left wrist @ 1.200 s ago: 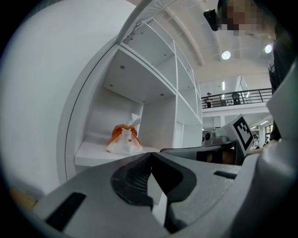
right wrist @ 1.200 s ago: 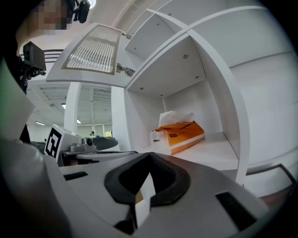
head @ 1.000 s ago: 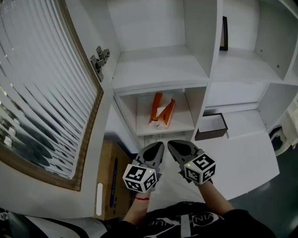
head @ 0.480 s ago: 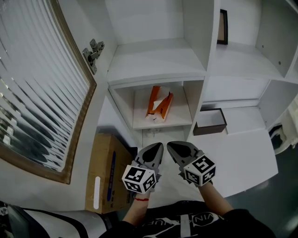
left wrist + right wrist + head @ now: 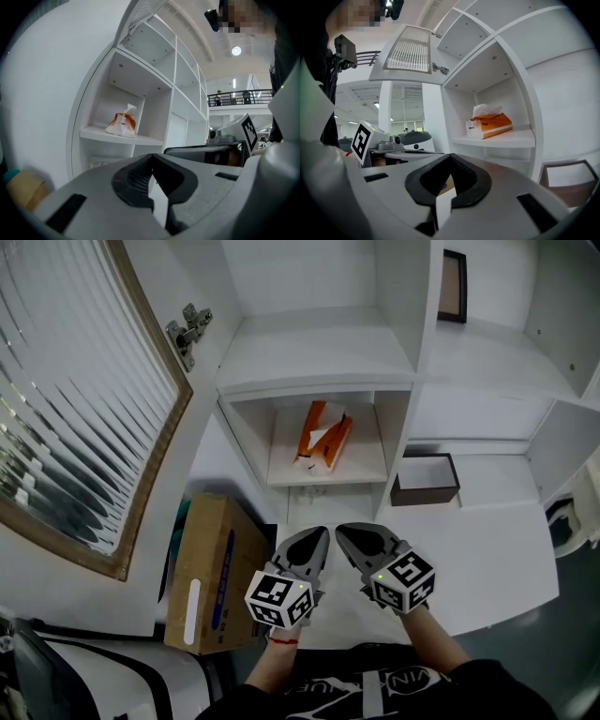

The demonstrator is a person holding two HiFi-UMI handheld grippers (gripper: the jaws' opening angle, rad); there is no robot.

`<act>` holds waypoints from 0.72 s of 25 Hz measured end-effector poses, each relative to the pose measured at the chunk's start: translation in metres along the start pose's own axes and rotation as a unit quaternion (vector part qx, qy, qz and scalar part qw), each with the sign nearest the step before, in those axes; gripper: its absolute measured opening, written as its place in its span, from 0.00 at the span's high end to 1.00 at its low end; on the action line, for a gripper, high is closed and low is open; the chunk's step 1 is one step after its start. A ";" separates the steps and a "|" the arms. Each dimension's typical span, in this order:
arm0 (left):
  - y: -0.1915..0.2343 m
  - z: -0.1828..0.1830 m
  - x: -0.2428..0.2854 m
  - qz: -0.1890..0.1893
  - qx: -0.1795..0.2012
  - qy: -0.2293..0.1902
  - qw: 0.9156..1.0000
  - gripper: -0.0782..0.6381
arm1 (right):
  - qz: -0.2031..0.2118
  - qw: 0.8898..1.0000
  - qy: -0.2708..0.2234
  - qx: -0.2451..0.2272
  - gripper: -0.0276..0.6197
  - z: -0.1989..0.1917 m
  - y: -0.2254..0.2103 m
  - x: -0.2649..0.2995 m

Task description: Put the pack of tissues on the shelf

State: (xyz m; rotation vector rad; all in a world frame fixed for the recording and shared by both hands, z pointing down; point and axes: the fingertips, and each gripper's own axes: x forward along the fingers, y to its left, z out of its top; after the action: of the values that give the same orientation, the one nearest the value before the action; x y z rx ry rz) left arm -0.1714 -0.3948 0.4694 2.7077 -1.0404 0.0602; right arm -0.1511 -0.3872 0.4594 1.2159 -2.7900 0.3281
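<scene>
The orange and white pack of tissues [image 5: 322, 434] lies on the lower shelf [image 5: 366, 470] of the white unit, alone in its cubby; it also shows in the left gripper view [image 5: 122, 123] and the right gripper view [image 5: 488, 125]. Both grippers hang side by side below the shelf, well short of the pack. My left gripper [image 5: 317, 538] is shut and empty, its jaws meeting at the tips [image 5: 151, 165]. My right gripper [image 5: 349, 534] is shut too, with nothing between its jaws [image 5: 450, 164].
A glass-fronted cupboard door [image 5: 84, 399] stands swung open at the left. A brown cardboard box [image 5: 208, 573] sits on the floor below it. A dark open box [image 5: 425, 480] rests on the white counter [image 5: 487, 559] to the right; a dark picture frame [image 5: 453, 287] stands on an upper shelf.
The view has drifted so the shelf unit and door sit slightly higher and more of the cardboard box shows. Both grippers stay shut, in the same place before me.
</scene>
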 end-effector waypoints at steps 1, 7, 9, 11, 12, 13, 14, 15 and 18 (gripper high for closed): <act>-0.001 -0.001 -0.001 0.002 0.000 0.001 1.000 0.88 | 0.003 1.000 0.000 0.001 0.95 0.000 0.001 -0.001; -0.010 -0.009 -0.006 0.015 -0.006 0.003 1.000 0.88 | 0.021 1.000 0.005 0.001 0.95 -0.007 0.008 -0.009; -0.014 -0.012 -0.008 0.020 -0.010 0.003 1.000 0.88 | 0.026 1.000 0.006 0.001 0.95 -0.009 0.009 -0.013; -0.017 -0.014 -0.009 0.024 -0.011 0.004 1.000 0.88 | 0.031 1.000 0.007 0.001 0.95 -0.011 0.010 -0.016; -0.019 -0.015 -0.010 0.026 -0.010 0.004 1.000 0.88 | 0.033 0.999 0.007 0.002 0.95 -0.011 0.010 -0.017; -0.021 -0.016 -0.011 0.029 -0.010 0.004 1.000 0.88 | 0.035 0.999 0.008 0.002 0.95 -0.012 0.011 -0.018; -0.022 -0.016 -0.012 0.031 -0.011 0.004 0.999 0.88 | 0.038 0.999 0.008 0.003 0.95 -0.012 0.011 -0.020; -0.023 -0.016 -0.013 0.034 -0.011 0.003 0.999 0.88 | 0.040 0.999 0.009 0.003 0.95 -0.013 0.012 -0.021; -0.026 -0.018 -0.016 0.040 -0.013 0.003 0.999 0.88 | 0.048 0.999 0.010 0.004 0.95 -0.016 0.016 -0.024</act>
State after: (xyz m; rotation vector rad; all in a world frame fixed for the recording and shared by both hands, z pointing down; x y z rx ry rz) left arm -0.1650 -0.3615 0.4800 2.6402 -1.1411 0.0678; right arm -0.1464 -0.3557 0.4688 1.0757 -2.8395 0.3570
